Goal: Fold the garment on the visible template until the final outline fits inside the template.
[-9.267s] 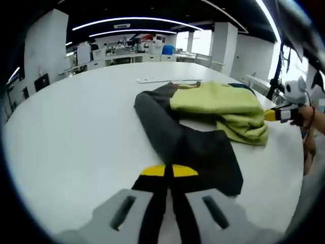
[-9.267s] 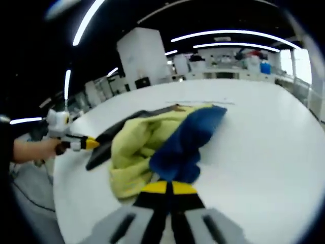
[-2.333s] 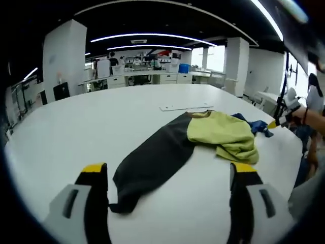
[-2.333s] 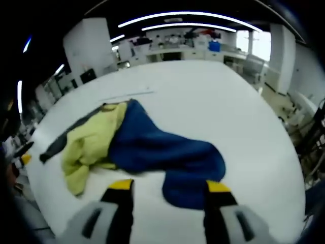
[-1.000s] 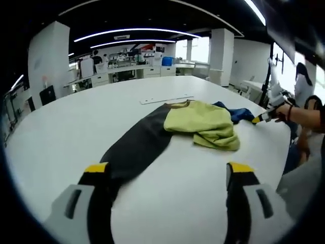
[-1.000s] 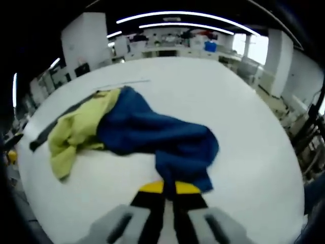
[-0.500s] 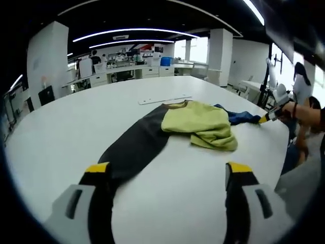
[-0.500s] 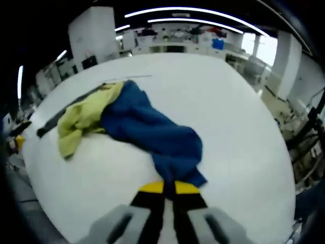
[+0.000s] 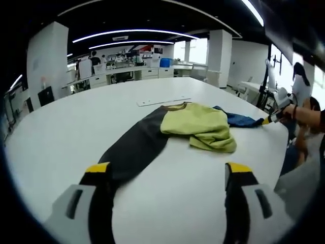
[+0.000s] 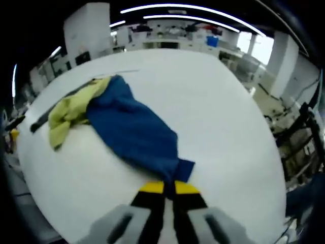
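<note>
The garment lies on the white table [image 9: 61, 132]. Its dark grey sleeve [image 9: 134, 147] stretches toward my left gripper [image 9: 167, 173], which is open, and the cuff lies at the left jaw. The yellow-green body [image 9: 198, 124] is bunched in the middle. The blue sleeve [image 10: 137, 134] is drawn out straight, and my right gripper [image 10: 170, 187] is shut on its cuff. In the left gripper view the right gripper [image 9: 274, 117] shows at the table's right edge, held by a hand, with the blue sleeve [image 9: 238, 120] leading to it. The yellow-green body [image 10: 68, 109] sits far left.
A thin white strip [image 9: 162, 100] lies on the table just beyond the collar. The table's rim [image 10: 254, 168] is close on the right gripper's side, with dark stands [image 10: 299, 132] past it. Desks and people stand far behind.
My right gripper shut on the blue sleeve's cuff and pulled it outward until the sleeve lay straight. My left gripper stayed open by the dark sleeve's cuff.
</note>
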